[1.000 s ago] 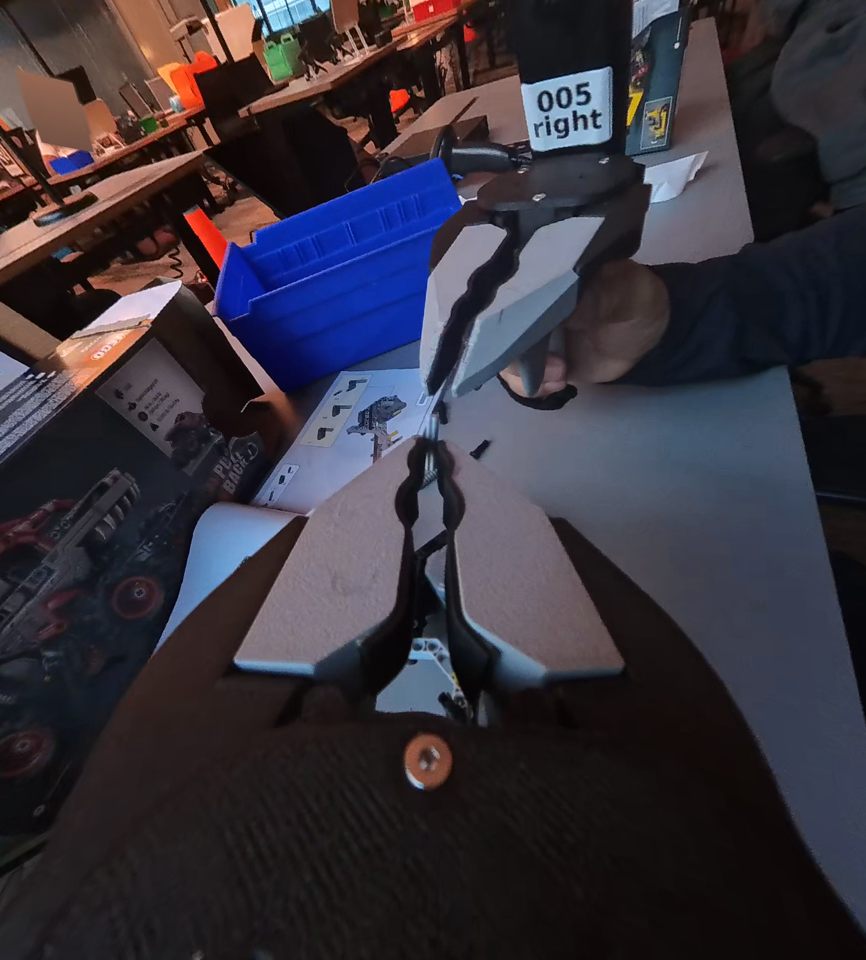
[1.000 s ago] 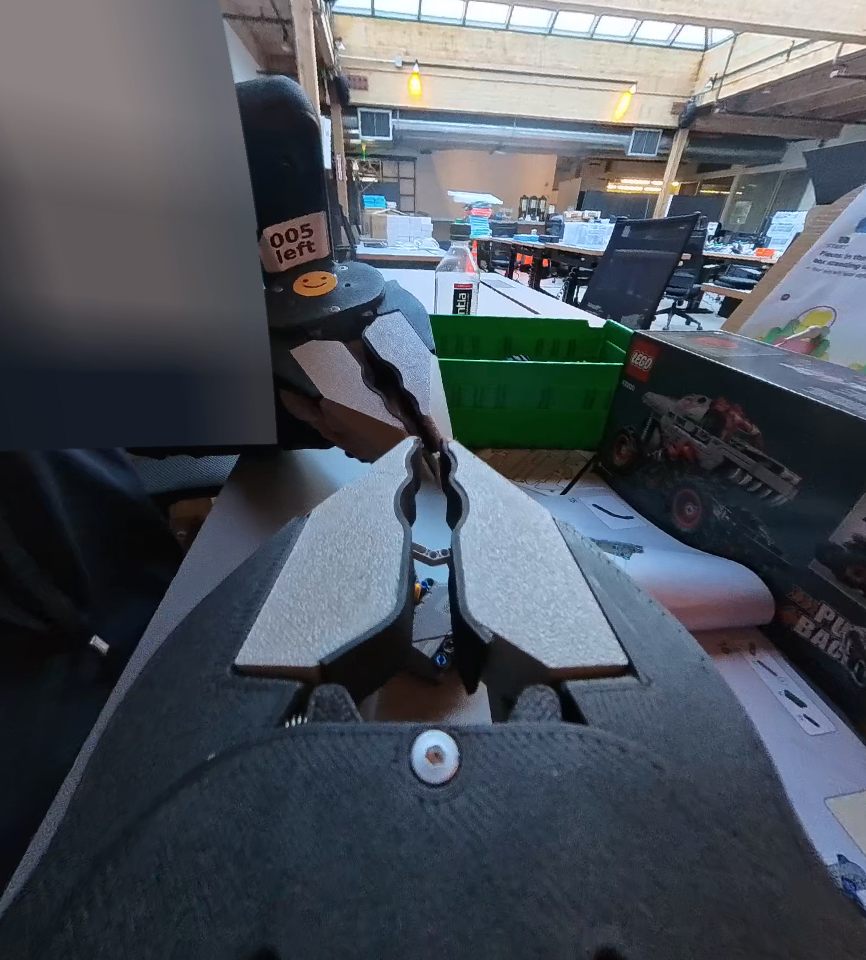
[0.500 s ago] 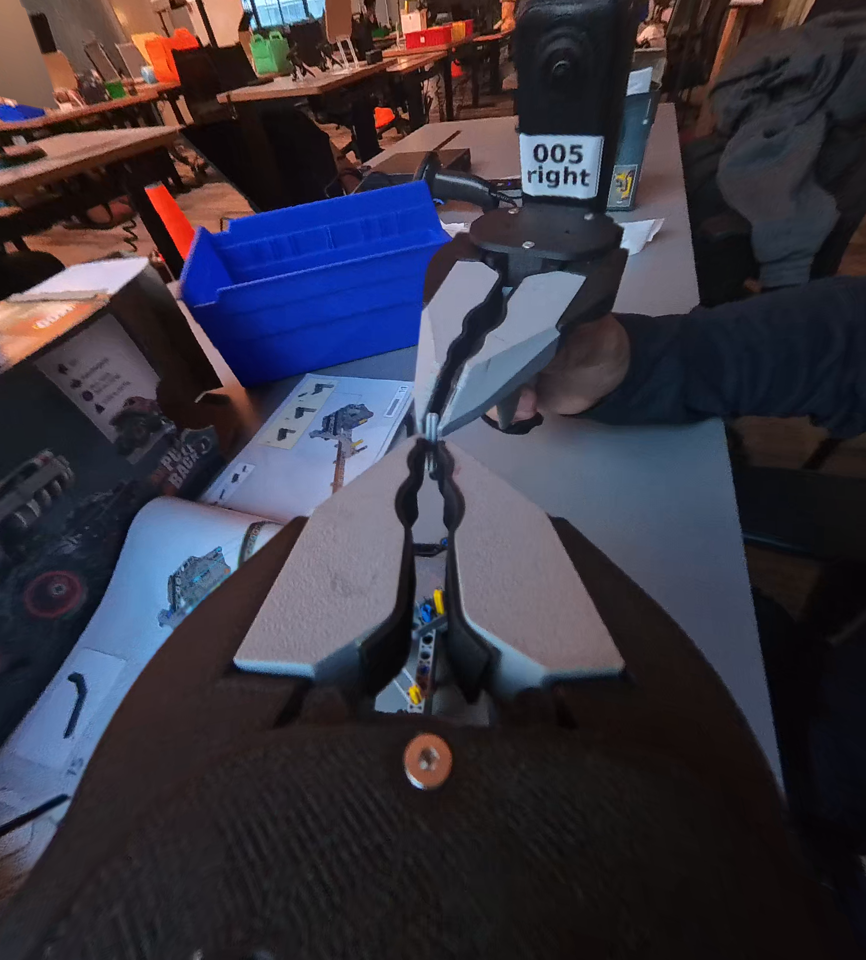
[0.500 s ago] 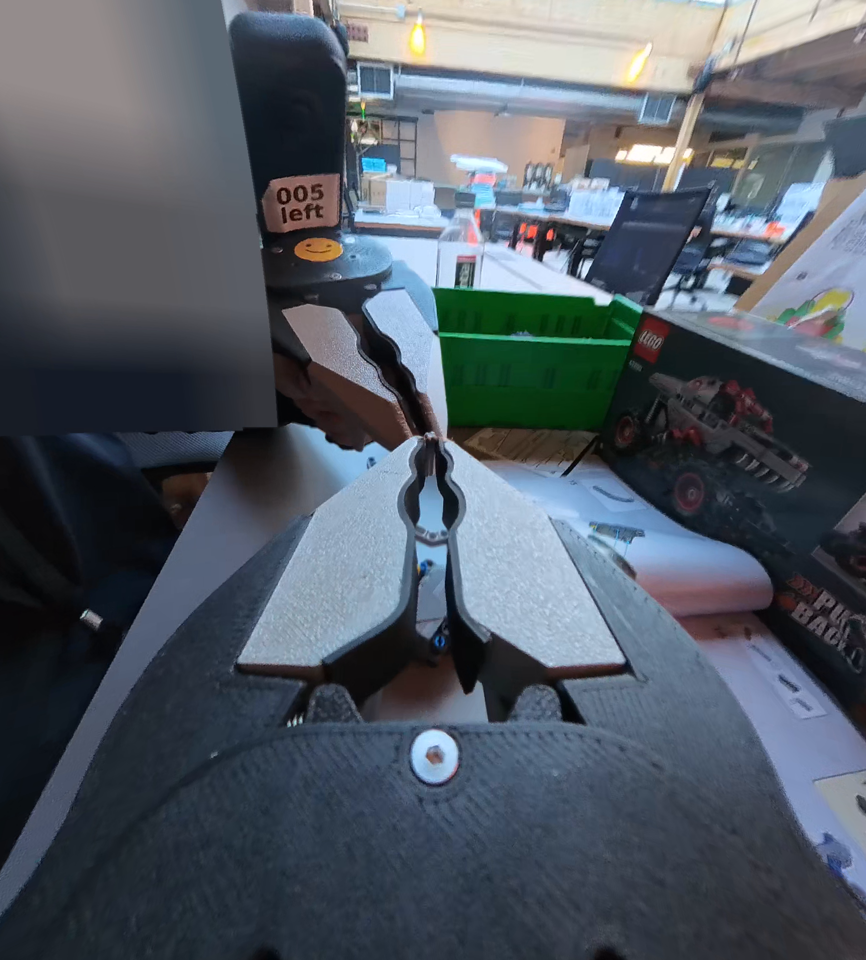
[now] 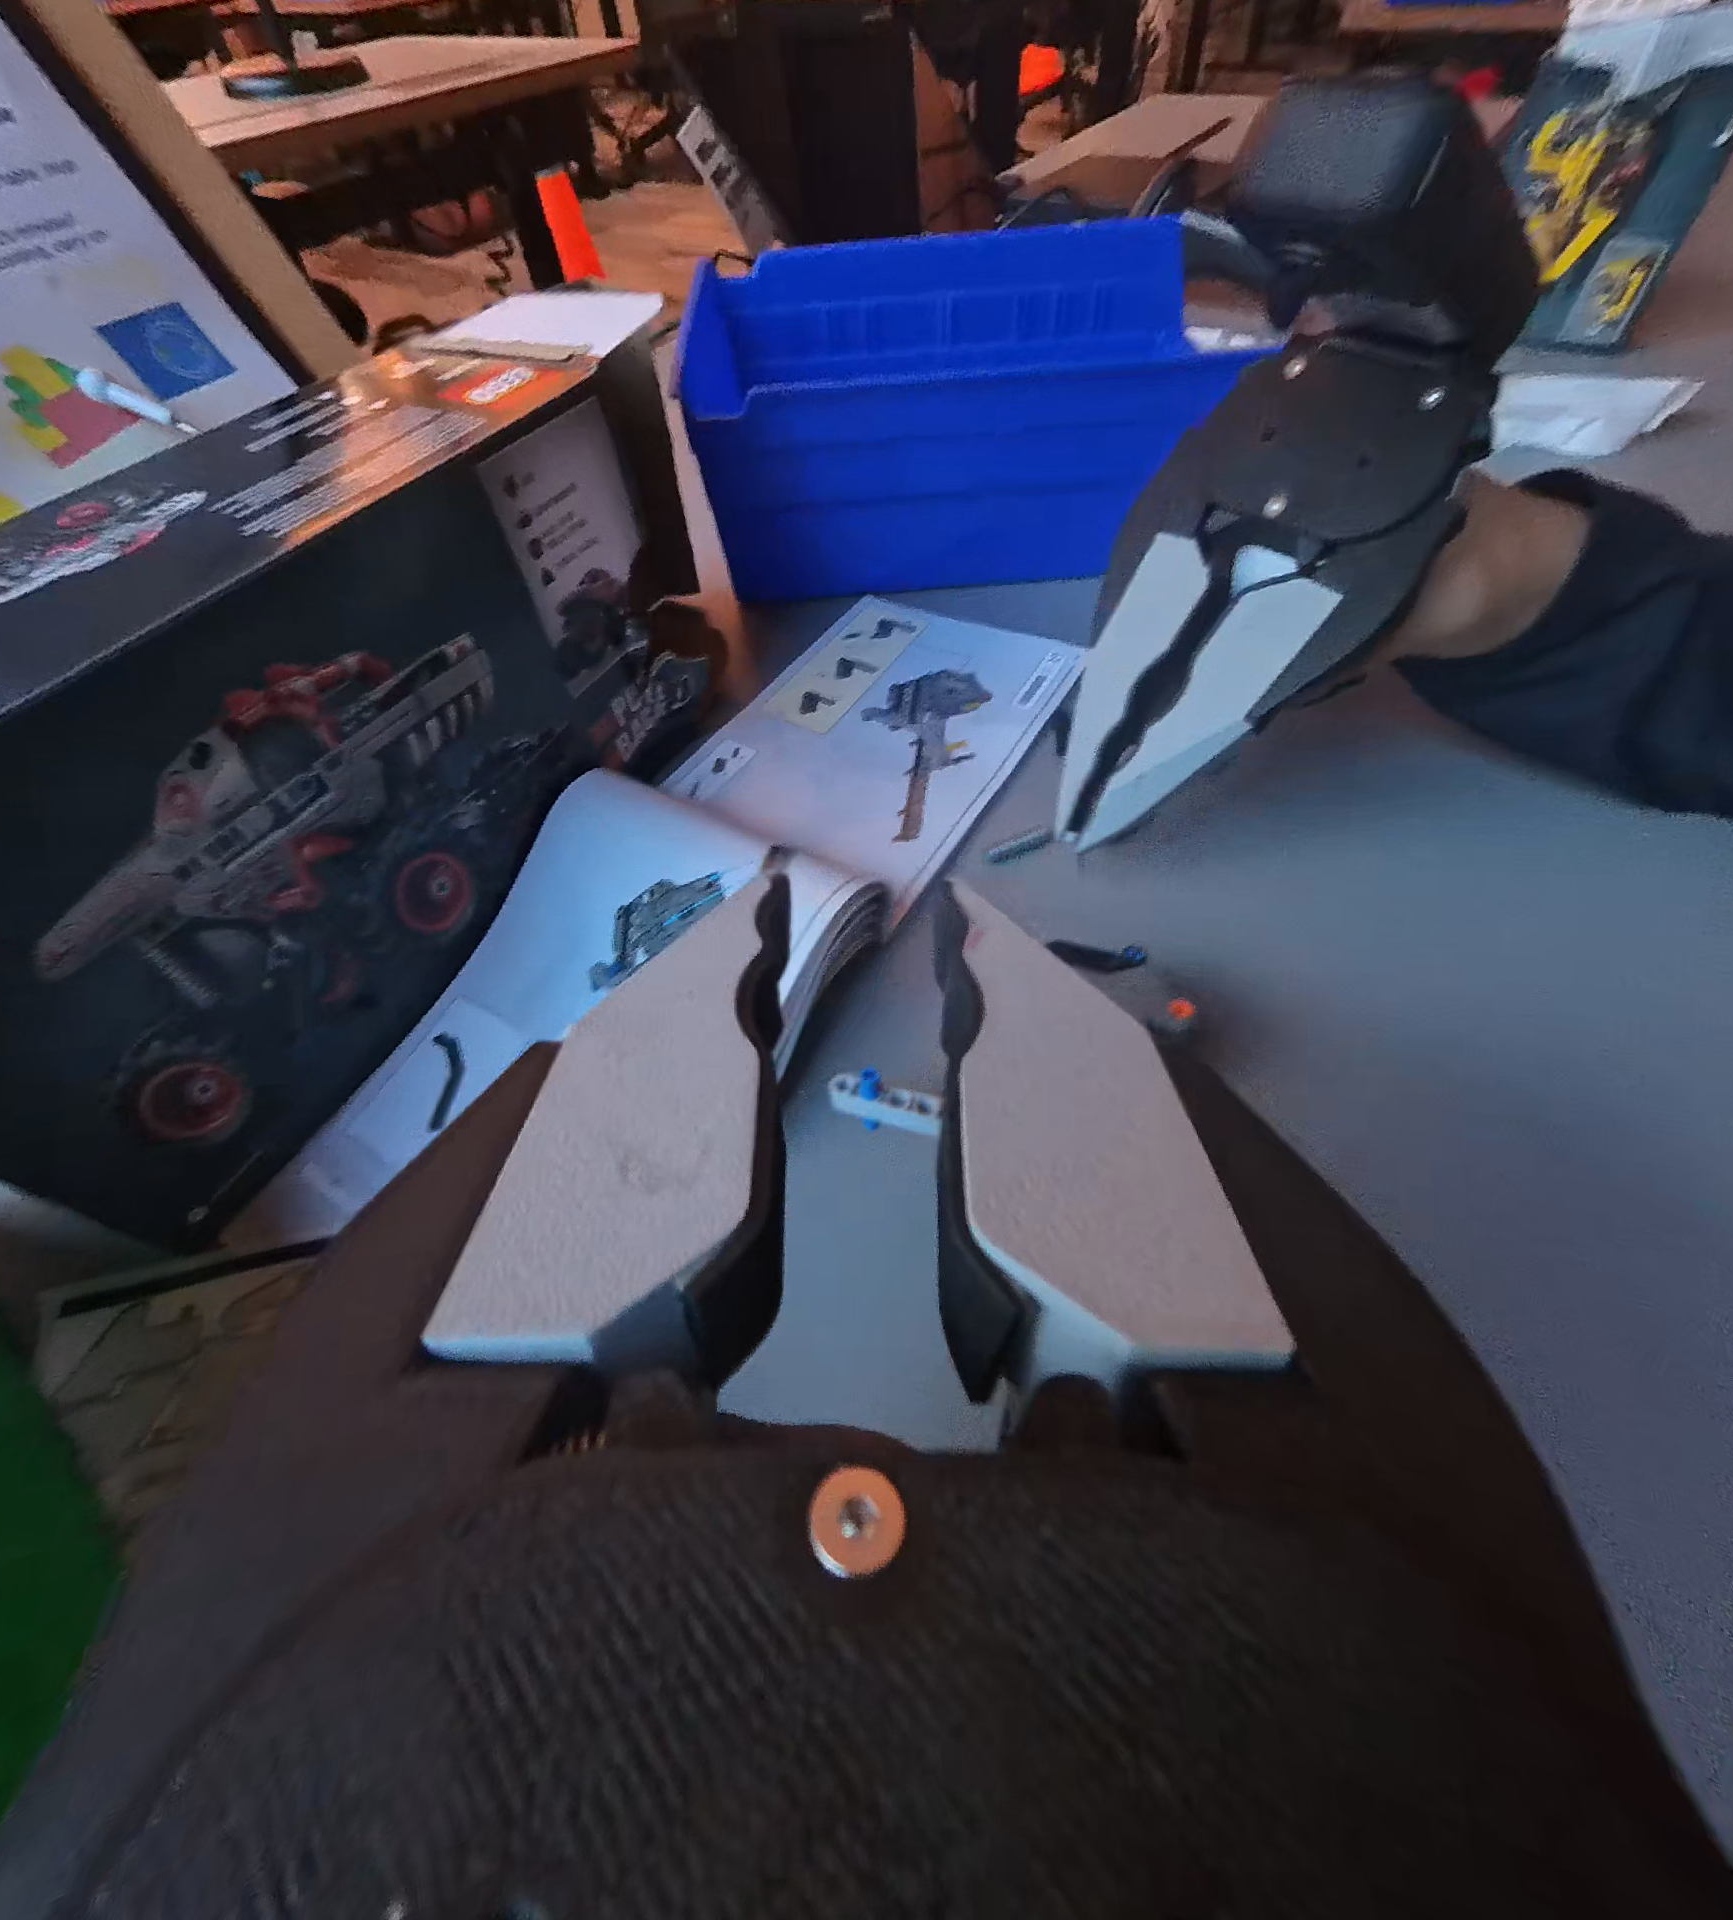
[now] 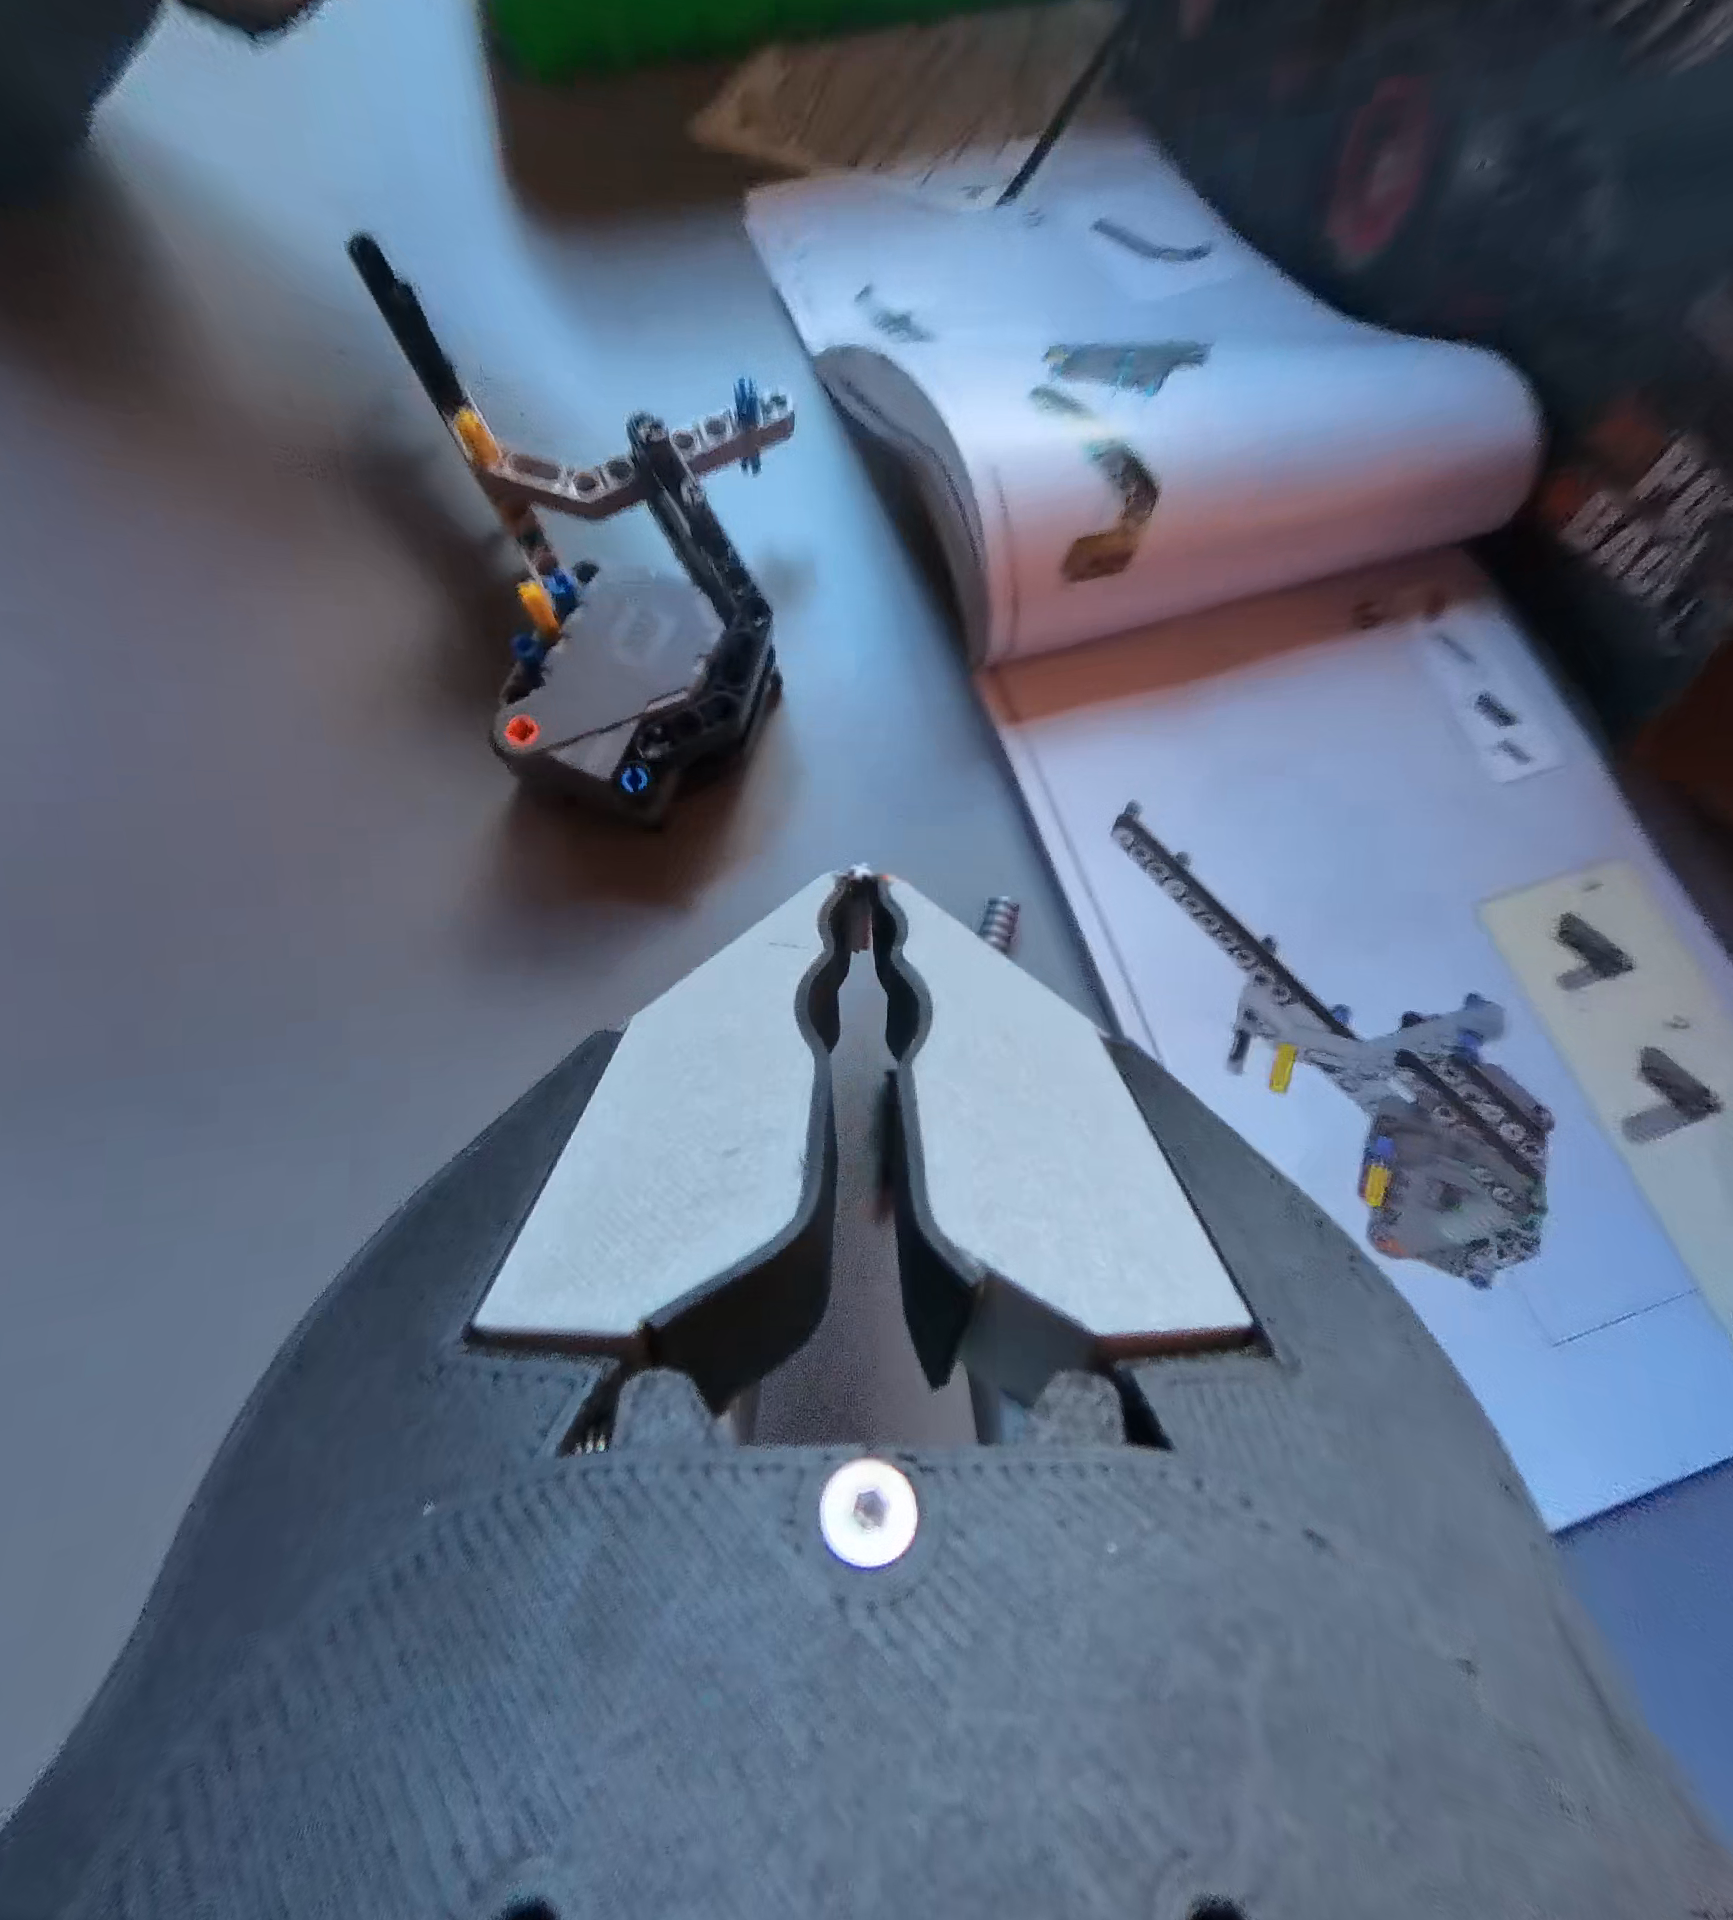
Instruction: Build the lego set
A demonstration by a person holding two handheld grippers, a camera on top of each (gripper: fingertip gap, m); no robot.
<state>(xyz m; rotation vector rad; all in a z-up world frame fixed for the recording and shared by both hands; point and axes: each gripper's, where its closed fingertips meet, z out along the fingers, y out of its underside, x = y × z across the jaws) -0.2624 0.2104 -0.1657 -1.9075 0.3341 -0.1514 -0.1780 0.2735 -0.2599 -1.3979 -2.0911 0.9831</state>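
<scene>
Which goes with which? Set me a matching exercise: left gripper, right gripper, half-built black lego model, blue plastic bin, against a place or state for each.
Things:
1. left gripper
2. right gripper
3. half-built black lego model
4. blue plastic bin

Places or states:
A. beyond the open instruction booklet
B. fingers wide apart, a small white beam on the table seen between them
C. standing on the grey table, nothing touching it
D. fingertips together

Pairs: 1-B; 2-D; 3-C; 4-A
</scene>
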